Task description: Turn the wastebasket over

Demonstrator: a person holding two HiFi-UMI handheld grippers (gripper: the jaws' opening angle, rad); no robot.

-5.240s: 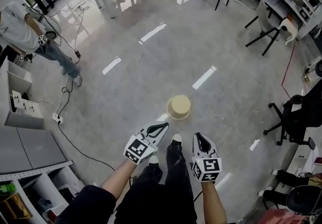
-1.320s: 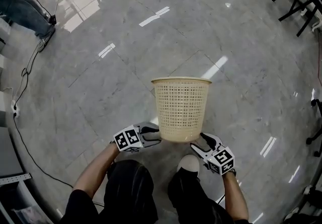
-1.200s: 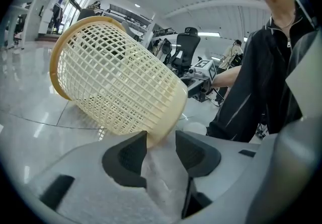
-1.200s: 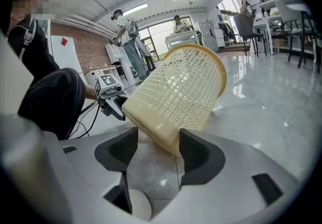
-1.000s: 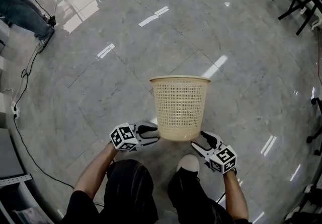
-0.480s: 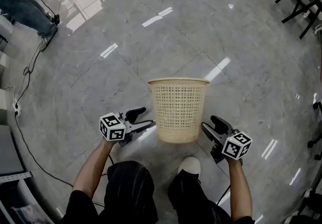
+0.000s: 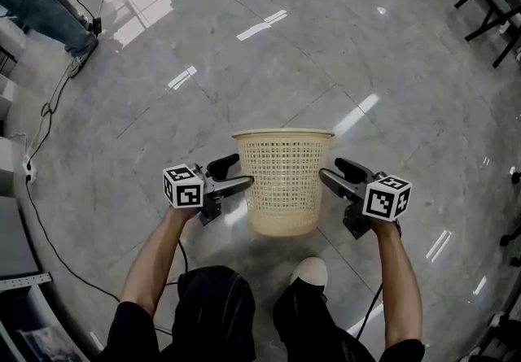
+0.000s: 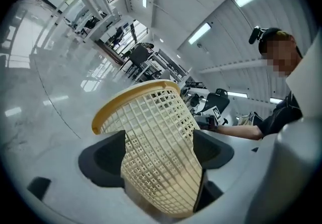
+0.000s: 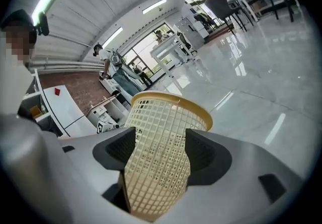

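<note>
The head view looks steeply down from high up at the floor (image 7: 203,92), with the wastebasket (image 7: 282,181) in the middle. The left gripper view sits very close on the wastebasket's left side and looks across at it. The right gripper view does the same from the right, so all three views show it.

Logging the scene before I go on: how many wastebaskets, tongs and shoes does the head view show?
Wastebasket: 1
Tongs: 2, left tongs and right tongs, jaws just opened, nothing between them
White shoe: 1
Total: 4
</note>
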